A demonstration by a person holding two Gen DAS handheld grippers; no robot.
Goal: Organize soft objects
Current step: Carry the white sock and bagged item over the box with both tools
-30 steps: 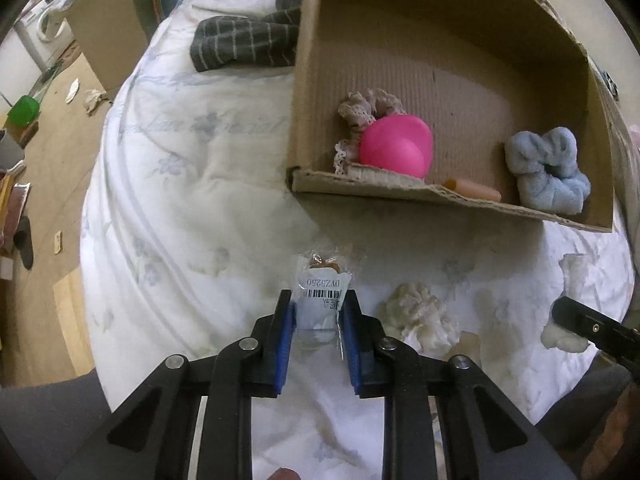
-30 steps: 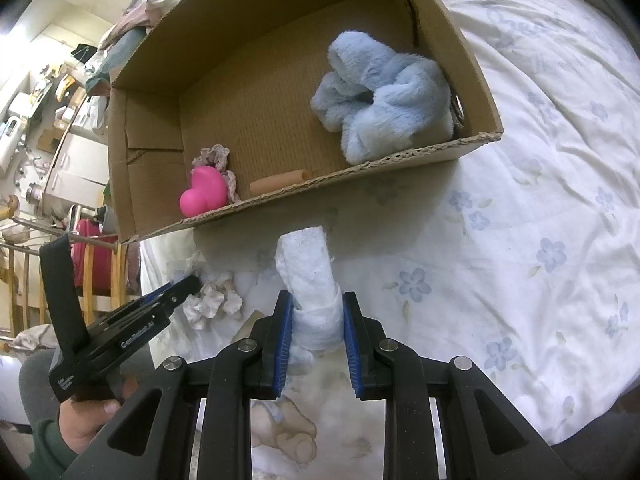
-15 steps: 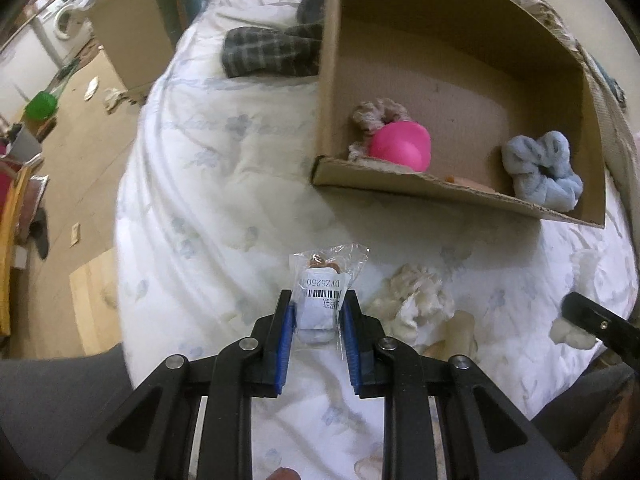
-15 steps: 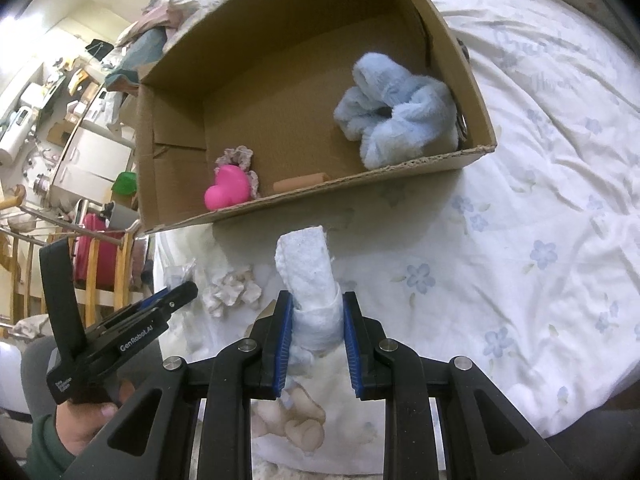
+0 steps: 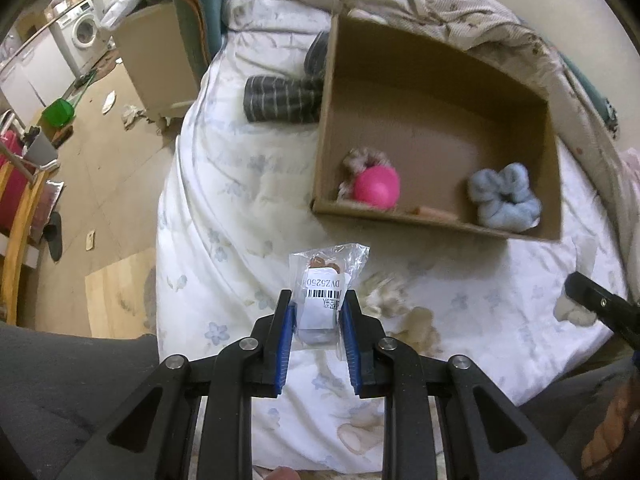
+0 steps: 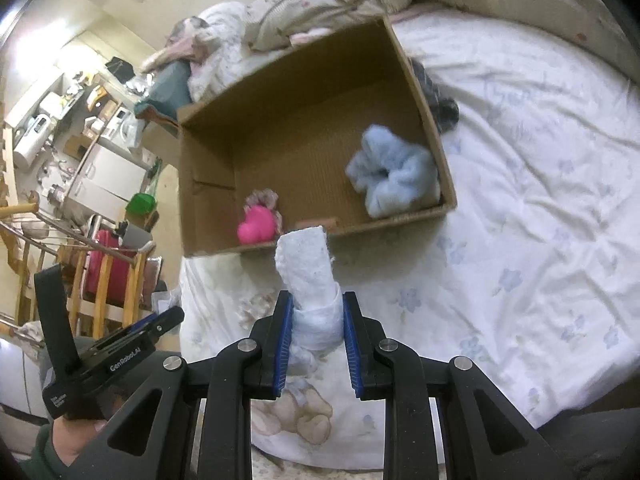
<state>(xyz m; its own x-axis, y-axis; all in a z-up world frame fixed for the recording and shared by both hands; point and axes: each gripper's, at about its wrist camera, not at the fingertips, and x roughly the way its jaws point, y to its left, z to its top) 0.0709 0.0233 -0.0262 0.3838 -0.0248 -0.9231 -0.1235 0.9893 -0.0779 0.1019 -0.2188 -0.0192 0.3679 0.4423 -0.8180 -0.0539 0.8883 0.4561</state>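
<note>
Left claw (image 5: 317, 314): clamped on a clear plastic packet with a barcode label (image 5: 322, 288).
Right claw (image 6: 316, 316): clamped on a white fluffy rolled cloth (image 6: 308, 272).
Change: both claws have risen off the white flowered bed (image 5: 224, 200); the view is wider than a second ago.
Open brown cardboard box (image 5: 436, 128): ahead of both claws, holding a pink rubber ball (image 5: 377, 188) and a pale blue fluffy scrunchie (image 5: 502, 196).
Meaning: both loads look ready to carry to the box.
Left behind: a cream crumpled scrunchie (image 5: 386, 290), just right of the left claw.

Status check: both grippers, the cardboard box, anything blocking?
Left gripper shut on plastic packet. Right gripper shut on white roll. Cardboard box ahead, path clear.
</note>
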